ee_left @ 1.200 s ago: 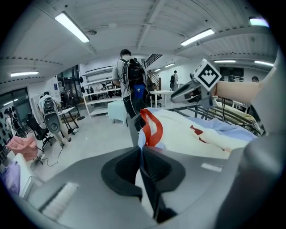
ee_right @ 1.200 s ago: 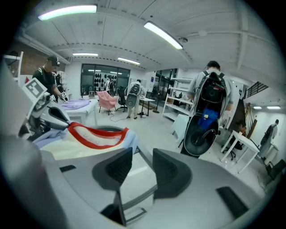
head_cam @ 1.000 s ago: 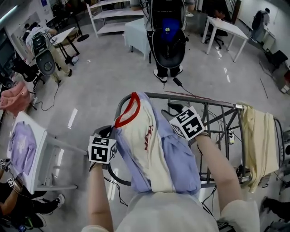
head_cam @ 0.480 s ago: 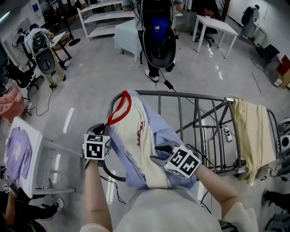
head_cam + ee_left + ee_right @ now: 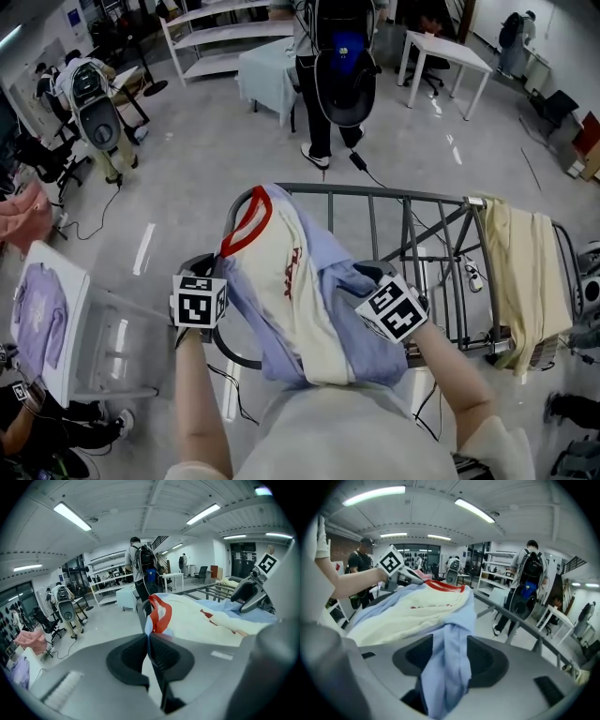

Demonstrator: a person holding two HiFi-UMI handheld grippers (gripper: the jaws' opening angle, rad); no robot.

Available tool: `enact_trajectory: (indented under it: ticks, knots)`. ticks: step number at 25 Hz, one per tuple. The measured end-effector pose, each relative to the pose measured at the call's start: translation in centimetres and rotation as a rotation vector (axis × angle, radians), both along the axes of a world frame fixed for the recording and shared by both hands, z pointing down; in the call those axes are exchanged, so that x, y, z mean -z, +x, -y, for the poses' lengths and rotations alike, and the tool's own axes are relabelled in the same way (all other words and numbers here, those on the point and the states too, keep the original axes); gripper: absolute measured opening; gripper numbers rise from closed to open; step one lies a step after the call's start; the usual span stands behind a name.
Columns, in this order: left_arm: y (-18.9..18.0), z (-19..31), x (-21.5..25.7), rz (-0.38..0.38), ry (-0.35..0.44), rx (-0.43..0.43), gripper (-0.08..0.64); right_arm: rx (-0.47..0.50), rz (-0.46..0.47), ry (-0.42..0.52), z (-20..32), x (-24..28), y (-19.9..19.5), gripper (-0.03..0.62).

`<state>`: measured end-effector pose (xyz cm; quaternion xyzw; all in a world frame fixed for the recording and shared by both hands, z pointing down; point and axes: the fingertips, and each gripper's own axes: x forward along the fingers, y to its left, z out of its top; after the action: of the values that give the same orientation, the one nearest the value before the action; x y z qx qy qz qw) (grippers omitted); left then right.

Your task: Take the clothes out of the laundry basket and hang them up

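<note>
A cream and light-blue shirt [image 5: 291, 281] with a red collar [image 5: 246, 230] lies draped over the left end of the grey drying rack [image 5: 375, 192]. My left gripper [image 5: 220, 274] is shut on the shirt's edge just below the collar [image 5: 161, 613]; the jaws meet on thin fabric in the left gripper view [image 5: 149, 637]. My right gripper [image 5: 364, 278] is at the shirt's right side. Its jaws have just been opening and stand apart, with a fold of blue fabric [image 5: 450, 667] hanging loose between them.
A pale yellow garment [image 5: 525, 272] hangs on the rack's right end. A white stand with a purple garment [image 5: 37, 319] is at the left. A person with a backpack [image 5: 342, 66] stands beyond the rack. Cables lie on the floor under the rack.
My right gripper has come from the shirt's upper right side down toward me along the blue fabric. The left gripper has kept its hold in place.
</note>
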<state>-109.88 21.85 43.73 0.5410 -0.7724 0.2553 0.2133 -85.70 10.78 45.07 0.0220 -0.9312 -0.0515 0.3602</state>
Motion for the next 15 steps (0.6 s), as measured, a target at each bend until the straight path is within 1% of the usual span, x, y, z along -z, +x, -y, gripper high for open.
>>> enact_trajectory:
  ticks: [2,3,4,7,8,9,11,15]
  knots:
    - [0.0,0.0,0.1,0.003,-0.002,-0.004,0.026,-0.014,-0.052,0.015,1.1,-0.9,0.5,0.256]
    - [0.0,0.0,0.2,0.004,-0.002,-0.006,0.026,-0.015,-0.079,0.012,1.3,-1.3,0.8,0.256]
    - [0.0,0.0,0.2,0.004,-0.001,-0.008,0.026,-0.019,-0.1,0.009,1.6,-1.7,0.9,0.231]
    - [0.0,0.0,0.0,0.004,-0.002,-0.015,0.026,-0.04,-0.125,0.023,2.2,-2.1,1.0,0.075]
    - [0.0,0.0,-0.1,0.004,-0.004,-0.017,0.026,-0.037,-0.127,0.024,2.3,-2.1,1.0,0.032]
    - [0.0,0.0,-0.2,0.003,-0.005,-0.018,0.026,-0.034,-0.125,0.028,2.5,-2.0,1.0,0.018]
    - [0.1,0.0,-0.4,0.007,-0.011,-0.021,0.026,-0.044,-0.11,0.056,3.7,-1.2,1.1,0.015]
    - [-0.1,-0.2,-0.1,0.019,-0.008,-0.023,0.026,-0.079,-0.089,0.118,7.8,2.2,1.1,0.014]
